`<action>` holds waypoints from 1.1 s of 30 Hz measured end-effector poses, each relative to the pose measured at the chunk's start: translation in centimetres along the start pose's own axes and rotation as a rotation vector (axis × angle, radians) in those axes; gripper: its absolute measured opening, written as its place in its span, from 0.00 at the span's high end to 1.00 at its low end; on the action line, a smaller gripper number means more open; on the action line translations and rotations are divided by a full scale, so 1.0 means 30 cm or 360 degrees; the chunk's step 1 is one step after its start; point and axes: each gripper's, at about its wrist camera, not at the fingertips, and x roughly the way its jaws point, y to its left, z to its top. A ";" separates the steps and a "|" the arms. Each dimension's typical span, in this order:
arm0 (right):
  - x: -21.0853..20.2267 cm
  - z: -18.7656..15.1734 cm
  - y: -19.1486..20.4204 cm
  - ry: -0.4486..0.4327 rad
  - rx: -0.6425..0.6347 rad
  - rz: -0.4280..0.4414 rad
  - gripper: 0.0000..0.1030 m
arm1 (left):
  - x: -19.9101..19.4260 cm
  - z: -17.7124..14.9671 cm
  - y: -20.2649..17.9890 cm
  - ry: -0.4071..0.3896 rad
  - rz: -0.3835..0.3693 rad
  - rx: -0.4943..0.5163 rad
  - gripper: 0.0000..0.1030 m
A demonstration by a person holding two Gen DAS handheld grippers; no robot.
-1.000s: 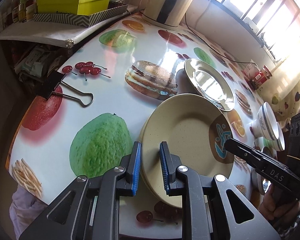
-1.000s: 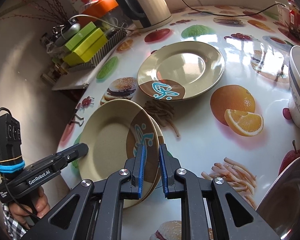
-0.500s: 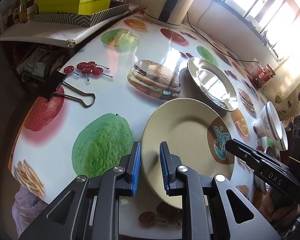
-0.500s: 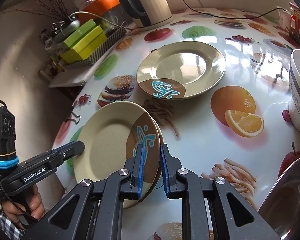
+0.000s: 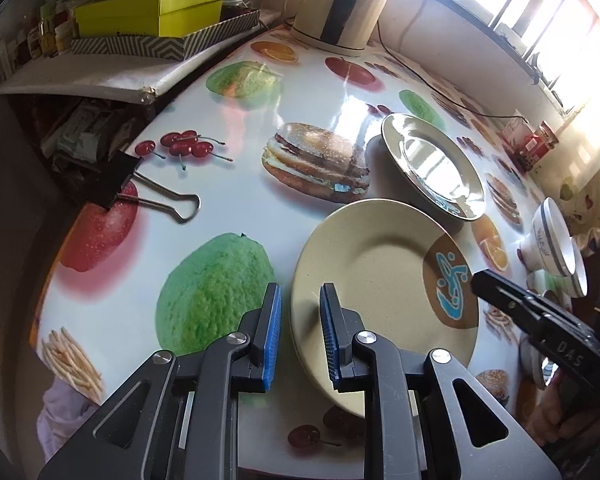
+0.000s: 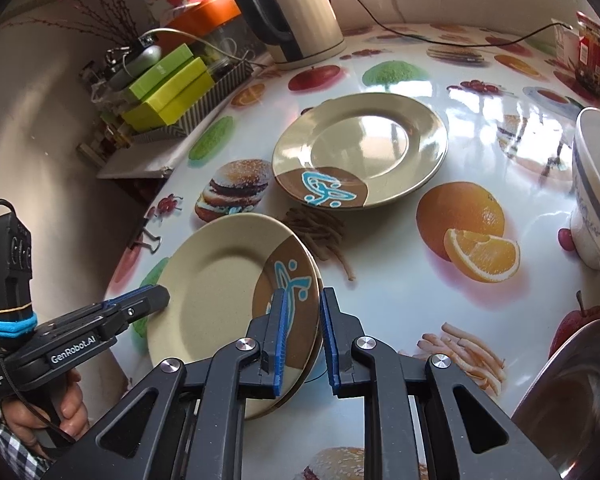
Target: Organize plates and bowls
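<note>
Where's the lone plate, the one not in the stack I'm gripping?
In the right wrist view the single plate lies flat up-centre on the table, beyond the gripped stack, left of the printed orange, in front of the kettle.

A home kitchen or dining corner: the surface (image 6: 400,264) wears a glossy oilcloth printed with burgers, fruit and fries, and an electric kettle (image 6: 296,12) stands at upper centre (its cord trailing right). Lime-green boxes (image 5: 152,14) crowd a cluttered shelf upper left, with sunlit windows (image 5: 540,8) upper right.
</note>
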 end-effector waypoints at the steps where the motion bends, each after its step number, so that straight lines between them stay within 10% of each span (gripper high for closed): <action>1: -0.008 0.003 -0.001 -0.0013 0.0004 0.0002 0.83 | -0.002 0.004 0.000 -0.0003 0.0004 0.0003 0.80; 12: -0.100 0.076 -0.064 -0.0212 0.0125 -0.0088 0.58 | -0.026 0.106 -0.033 -0.0081 -0.0090 0.0021 0.70; 33: -0.024 0.240 -0.197 -0.0325 0.0467 -0.0240 0.55 | 0.137 0.396 -0.156 -0.0026 -0.0255 0.0212 0.70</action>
